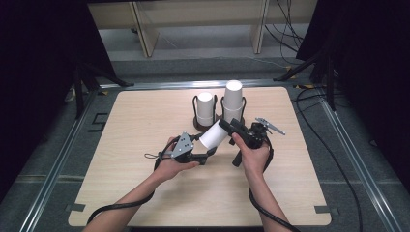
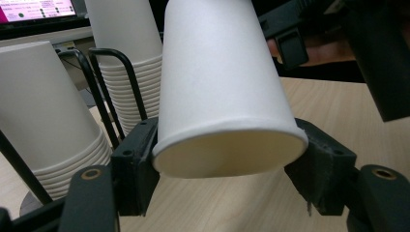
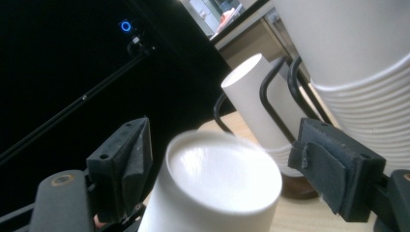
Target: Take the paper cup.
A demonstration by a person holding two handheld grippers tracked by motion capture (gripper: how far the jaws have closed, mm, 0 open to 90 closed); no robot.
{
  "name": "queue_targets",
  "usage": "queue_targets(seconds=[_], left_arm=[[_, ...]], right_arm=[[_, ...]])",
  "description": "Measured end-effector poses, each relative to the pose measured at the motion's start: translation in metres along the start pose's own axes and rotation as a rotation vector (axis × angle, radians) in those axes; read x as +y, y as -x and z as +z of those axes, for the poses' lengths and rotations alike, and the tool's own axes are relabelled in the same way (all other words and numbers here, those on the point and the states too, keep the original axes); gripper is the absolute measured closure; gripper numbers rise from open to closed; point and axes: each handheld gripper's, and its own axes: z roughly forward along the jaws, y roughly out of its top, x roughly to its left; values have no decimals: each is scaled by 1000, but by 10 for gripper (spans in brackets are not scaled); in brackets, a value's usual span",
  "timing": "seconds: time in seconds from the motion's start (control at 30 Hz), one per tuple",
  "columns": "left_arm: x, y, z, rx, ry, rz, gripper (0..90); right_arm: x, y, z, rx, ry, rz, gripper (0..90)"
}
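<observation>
A single white paper cup [image 1: 213, 135] hangs in the air above the middle of the light wooden table [image 1: 145, 125], tilted on its side, its open mouth toward seven o'clock and its closed base toward one o'clock in the high view. The left gripper [image 1: 209, 152] has it by the mouth end: in the left gripper view the two black jaws press on the rolled rim of the cup [image 2: 227, 92] at nine and three o'clock, closed as far as the cup's width allows. The right gripper [image 1: 227, 124] stands at the base end. In the right gripper view the cup's base [image 3: 217, 179] sits between its jaws, but both pads stand clear of the wall with a gap on either side, so this gripper is open and grips nothing.

The person's left hand [image 1: 171, 164] lies at seven o'clock of the cup, the right hand [image 1: 252, 153] at four o'clock, with both forearms coming up from the near table edge.

Just beyond the cup, at twelve o'clock, two stacks of upside-down paper cups stand in black wire holders: the shorter stack [image 1: 205, 107] on the left and the taller stack [image 1: 233, 99] beside it on the right. Dark cables trail from each gripper toward the table's near edge.
</observation>
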Motion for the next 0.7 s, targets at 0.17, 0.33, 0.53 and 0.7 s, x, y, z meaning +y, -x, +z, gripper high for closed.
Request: queue_targets(seconds=[0.17,0.33,0.53,0.7], left_arm=[[0,-3,-6,-13,-26,17,318],[1,-8,-14,-26,-65,35,312],[2,-16,-25,-45,-101,53,309],[7,-21,-33,-65,-143,77,305]], right_arm=[[4,0,-3,0,21,-51,197],[5,1,-7,6,39,-118,193],[7,-2,-14,35,-8,-197,229],[8,0,-18,57,-48,-272,229]])
